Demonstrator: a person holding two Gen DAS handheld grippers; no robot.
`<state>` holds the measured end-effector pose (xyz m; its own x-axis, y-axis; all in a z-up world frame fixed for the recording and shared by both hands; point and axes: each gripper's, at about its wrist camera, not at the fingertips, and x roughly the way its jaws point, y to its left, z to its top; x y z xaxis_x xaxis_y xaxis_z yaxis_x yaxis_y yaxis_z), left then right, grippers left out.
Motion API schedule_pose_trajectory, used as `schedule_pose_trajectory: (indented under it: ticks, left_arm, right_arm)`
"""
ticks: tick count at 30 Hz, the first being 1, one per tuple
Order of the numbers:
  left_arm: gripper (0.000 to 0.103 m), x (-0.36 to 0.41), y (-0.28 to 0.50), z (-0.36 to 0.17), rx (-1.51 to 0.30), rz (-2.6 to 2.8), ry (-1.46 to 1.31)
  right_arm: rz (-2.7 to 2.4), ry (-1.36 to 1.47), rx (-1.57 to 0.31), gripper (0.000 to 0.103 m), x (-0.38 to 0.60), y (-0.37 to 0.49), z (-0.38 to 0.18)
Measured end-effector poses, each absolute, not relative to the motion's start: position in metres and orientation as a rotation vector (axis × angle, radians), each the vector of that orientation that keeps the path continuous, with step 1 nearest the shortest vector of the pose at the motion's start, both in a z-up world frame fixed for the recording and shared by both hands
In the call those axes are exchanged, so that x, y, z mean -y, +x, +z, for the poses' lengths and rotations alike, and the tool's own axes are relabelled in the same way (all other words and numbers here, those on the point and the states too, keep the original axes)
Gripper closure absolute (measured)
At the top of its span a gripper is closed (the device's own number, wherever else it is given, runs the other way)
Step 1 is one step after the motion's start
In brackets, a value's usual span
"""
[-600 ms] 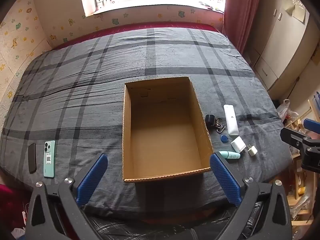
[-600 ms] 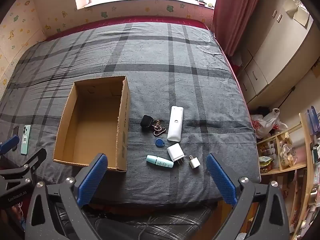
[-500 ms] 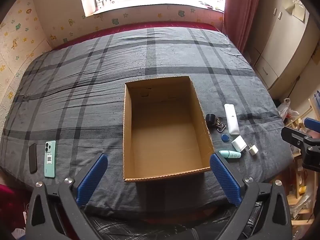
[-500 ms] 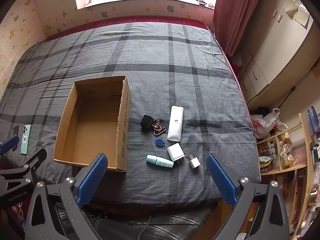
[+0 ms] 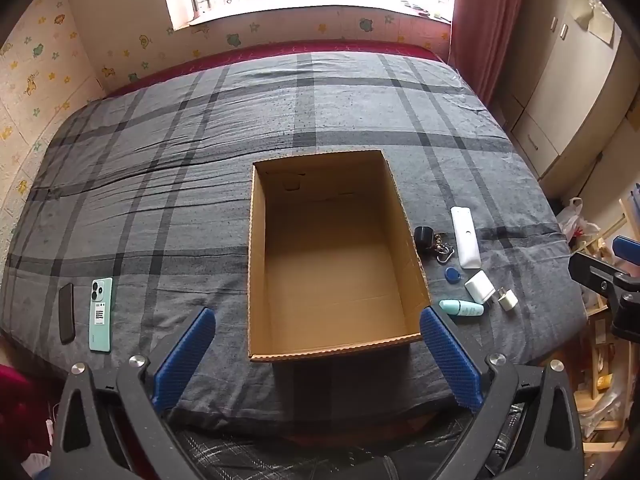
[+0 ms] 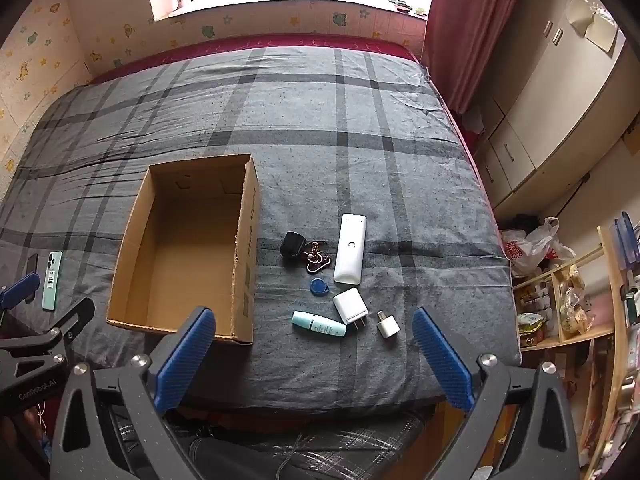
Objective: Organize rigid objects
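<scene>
Both the left gripper (image 5: 316, 344) and right gripper (image 6: 314, 344) hover with jaws spread wide and empty above a bed (image 6: 360, 120), where small items beside an empty cardboard box (image 6: 244, 248) risk sinking into soft bedding, and the keyring (image 6: 316, 258) snagging.

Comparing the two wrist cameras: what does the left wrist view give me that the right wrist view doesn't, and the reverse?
Only the left wrist view looks straight down into the open brown cardboard box, showing its whole bare floor, with the left gripper open in front of it. Only the right wrist view shows the printed outer wall of the box, the wooden shelf beside the bed, and the right gripper open. Both show the grey plaid bedspread, the mint green phone, the white remote and the teal tube.
</scene>
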<state>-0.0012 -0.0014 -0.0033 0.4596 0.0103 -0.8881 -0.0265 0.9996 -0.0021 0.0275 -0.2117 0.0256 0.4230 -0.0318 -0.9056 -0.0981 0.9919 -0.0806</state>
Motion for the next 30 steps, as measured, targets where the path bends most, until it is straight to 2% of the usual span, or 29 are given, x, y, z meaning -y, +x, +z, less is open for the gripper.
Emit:
schedule_pose_trajectory:
  ticks: [30]
  left_arm:
    - [0.0,-0.0041,0.0003,0.0008,-1.084,0.031,-0.018]
  right_arm:
    - [0.044,-0.124,-1.131,0.002,0.2105,0.0274,0.0275]
